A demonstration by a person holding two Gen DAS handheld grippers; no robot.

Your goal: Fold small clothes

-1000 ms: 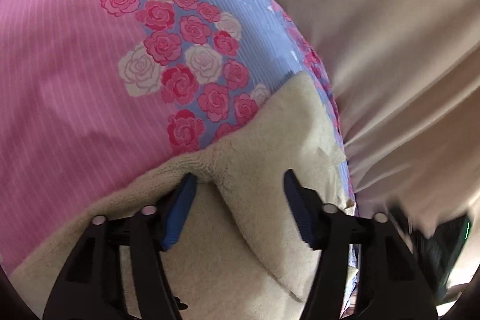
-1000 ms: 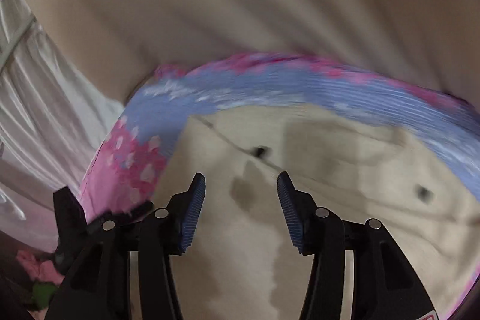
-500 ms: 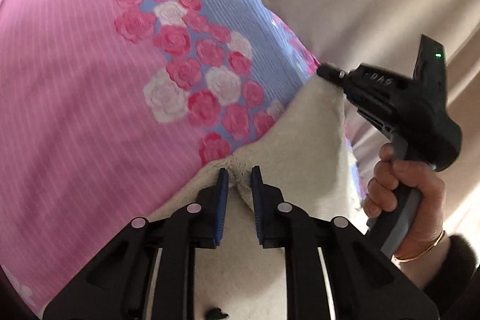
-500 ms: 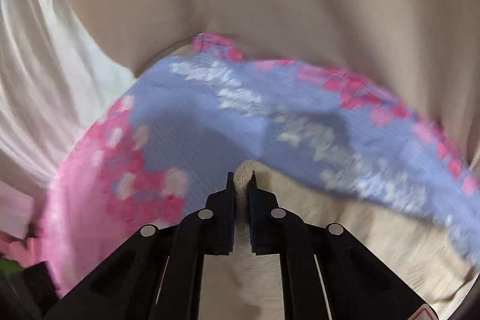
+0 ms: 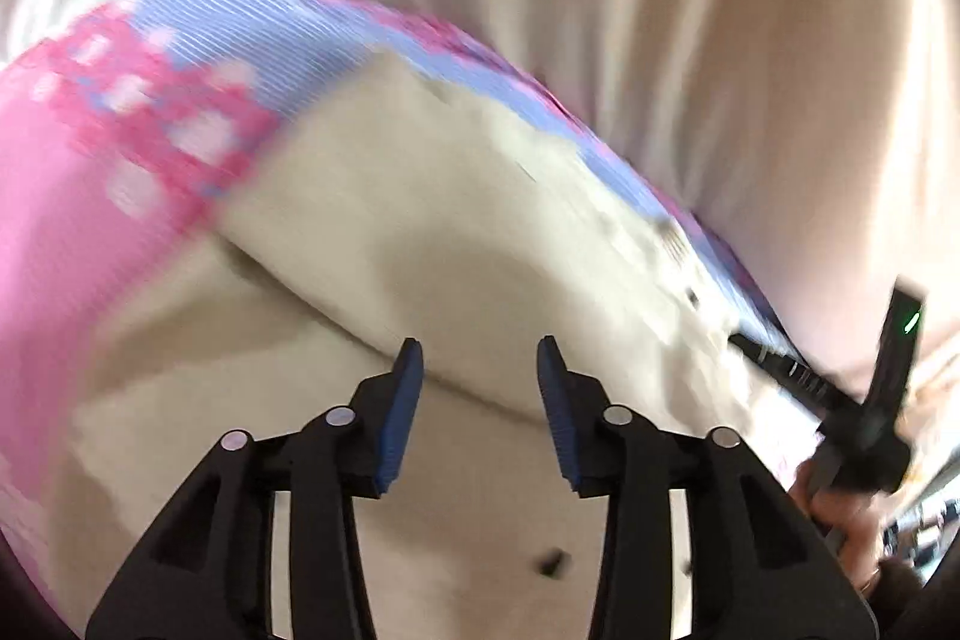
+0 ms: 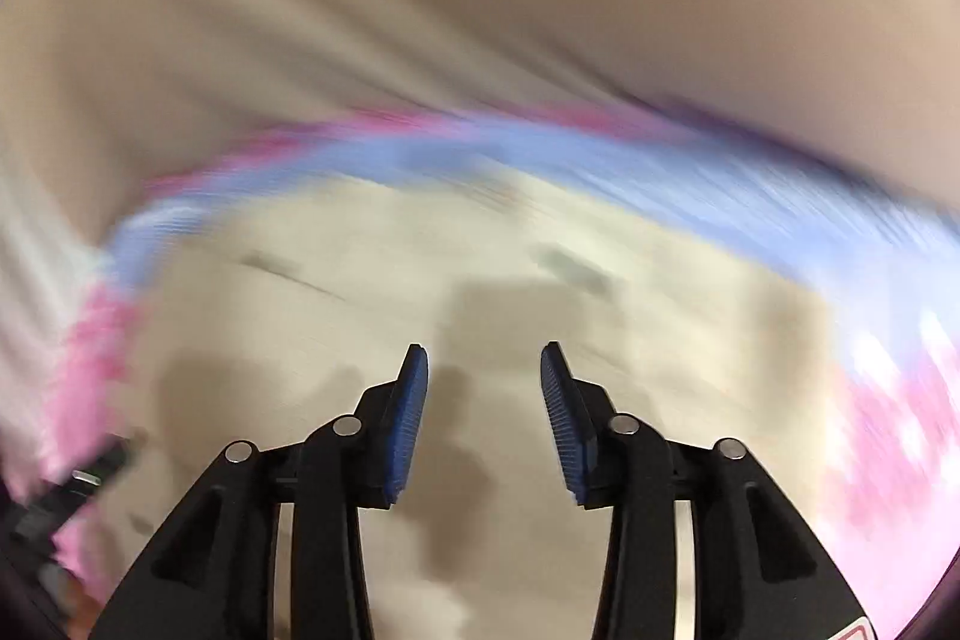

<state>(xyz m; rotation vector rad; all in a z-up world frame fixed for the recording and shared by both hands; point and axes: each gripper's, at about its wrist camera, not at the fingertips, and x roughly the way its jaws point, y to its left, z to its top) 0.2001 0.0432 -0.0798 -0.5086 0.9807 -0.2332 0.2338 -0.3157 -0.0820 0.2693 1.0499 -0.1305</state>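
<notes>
Left wrist alone: perhaps right gripper.

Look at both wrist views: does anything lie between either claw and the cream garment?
Nothing visible does. The left claw and right claw both hang open directly over the cream garment, which lies on the flowered sheet.

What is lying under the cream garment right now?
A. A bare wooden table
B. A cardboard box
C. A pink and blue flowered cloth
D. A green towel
C: the cream garment rests on a pink and blue flowered cloth, which shows past its far edge in both wrist views, though they are blurred.
</notes>
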